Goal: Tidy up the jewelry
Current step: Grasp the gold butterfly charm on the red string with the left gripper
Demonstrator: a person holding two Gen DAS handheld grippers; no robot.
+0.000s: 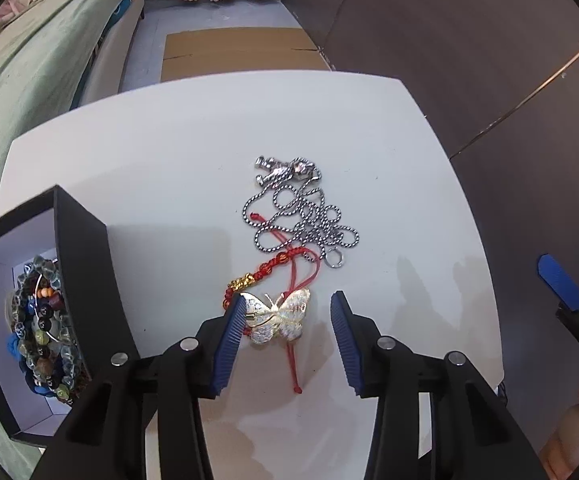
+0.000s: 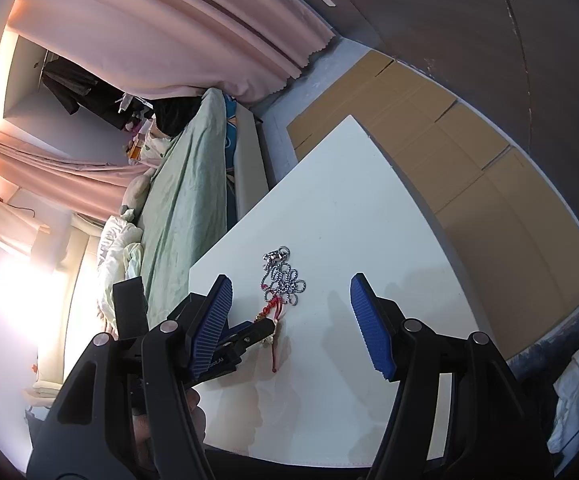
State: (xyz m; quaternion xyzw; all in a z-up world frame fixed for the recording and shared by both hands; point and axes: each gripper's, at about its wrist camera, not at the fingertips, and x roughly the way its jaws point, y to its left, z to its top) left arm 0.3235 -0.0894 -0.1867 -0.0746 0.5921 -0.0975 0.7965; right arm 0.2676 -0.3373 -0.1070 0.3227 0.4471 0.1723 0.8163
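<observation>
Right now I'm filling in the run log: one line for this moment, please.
left gripper: open, around butterfly pendant | right gripper: open, empty | chain necklace: on table | black box: beaded bracelets inside

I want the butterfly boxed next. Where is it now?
In the left wrist view the butterfly lies on the white table, between the left tool's open jaws, on the red cord bracelet, right of the black box.

White, smooth-topped desk [image 1: 177,152] with rounded corners. Lying on it: a black open cardboard box [image 1: 77,240] with a pale lining at the left edge; a tangled silver ball-chain necklace [image 1: 297,216] near the middle; a red braided cord bracelet [image 1: 285,264] with gold beads, overlapped by the chain; and a gold butterfly-shaped ornament [image 1: 279,314] resting on that cord.
</observation>
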